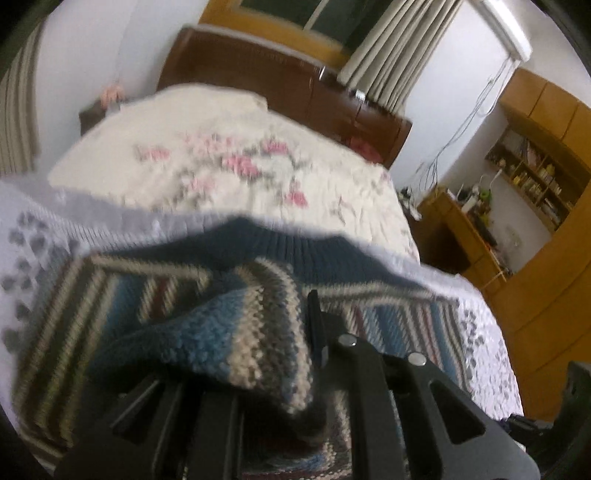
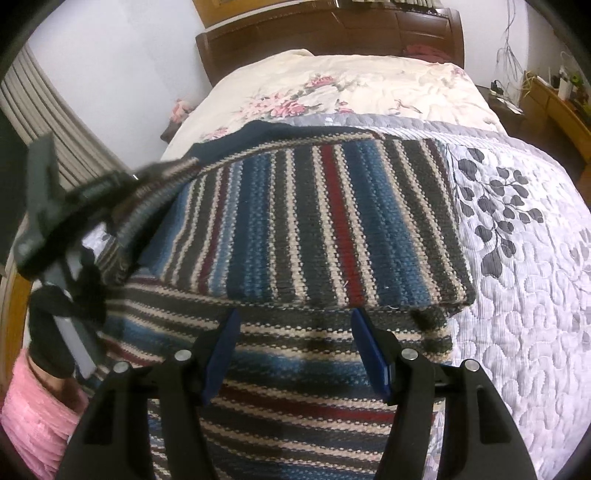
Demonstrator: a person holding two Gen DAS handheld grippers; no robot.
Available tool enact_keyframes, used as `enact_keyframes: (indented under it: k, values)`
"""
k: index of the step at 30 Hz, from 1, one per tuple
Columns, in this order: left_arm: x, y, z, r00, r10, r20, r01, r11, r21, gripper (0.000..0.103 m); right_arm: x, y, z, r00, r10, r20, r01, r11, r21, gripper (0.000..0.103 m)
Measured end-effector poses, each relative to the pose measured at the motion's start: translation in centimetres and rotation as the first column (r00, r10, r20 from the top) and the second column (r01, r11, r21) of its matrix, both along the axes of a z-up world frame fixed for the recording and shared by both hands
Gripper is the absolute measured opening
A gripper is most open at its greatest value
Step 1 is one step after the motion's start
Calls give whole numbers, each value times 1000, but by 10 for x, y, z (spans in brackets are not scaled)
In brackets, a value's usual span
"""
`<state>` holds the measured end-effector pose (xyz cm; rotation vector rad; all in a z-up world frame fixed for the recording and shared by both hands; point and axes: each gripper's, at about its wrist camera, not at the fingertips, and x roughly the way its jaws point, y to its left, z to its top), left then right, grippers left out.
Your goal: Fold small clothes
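Observation:
A striped knit sweater (image 2: 325, 221) in blue, grey, cream and red lies on the bed, its right part folded over into a flat rectangle. My right gripper (image 2: 295, 314) hovers open just above the sweater's near part, blue pads (image 2: 369, 347) apart with nothing between them. At the left, my left gripper (image 2: 92, 195) is blurred and holds up a strip of the sweater's left edge. In the left wrist view, the lifted knit fold (image 1: 221, 336) drapes across my left gripper (image 1: 288, 328); only one finger (image 1: 316, 325) shows, the other is hidden under the fabric.
The sweater rests on a white quilt with grey leaves (image 2: 517, 277); beyond it are a floral duvet (image 2: 351, 88) and a dark wooden headboard (image 2: 332, 33). A wooden desk and shelves (image 1: 535, 177) stand right of the bed. A gloved hand and pink sleeve (image 2: 33, 417) are at the left.

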<state>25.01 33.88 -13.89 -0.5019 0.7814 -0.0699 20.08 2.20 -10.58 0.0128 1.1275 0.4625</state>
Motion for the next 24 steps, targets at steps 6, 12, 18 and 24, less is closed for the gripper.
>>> enact_keyframes:
  k: [6,12,18,24]
  values:
    - [-17,10,-30,996,-46,-75,42,997,-63,31,8,9,-7,1000,6,-26,-6,1000,-16,63]
    - [-63,44,-32,990,-118,-78,105,981,-161,47,15,36,-1,999,47,-19,-48,999,-11,63]
    - [-94,73,-45,990,-97,-106,78,982,-172,58,38,89,11,990,127,-55,-123,990,72,63]
    - [-79,63,-44,991,-92,-92,77,985,-154,58,68,167,11,966,216,-143,-191,967,168,68]
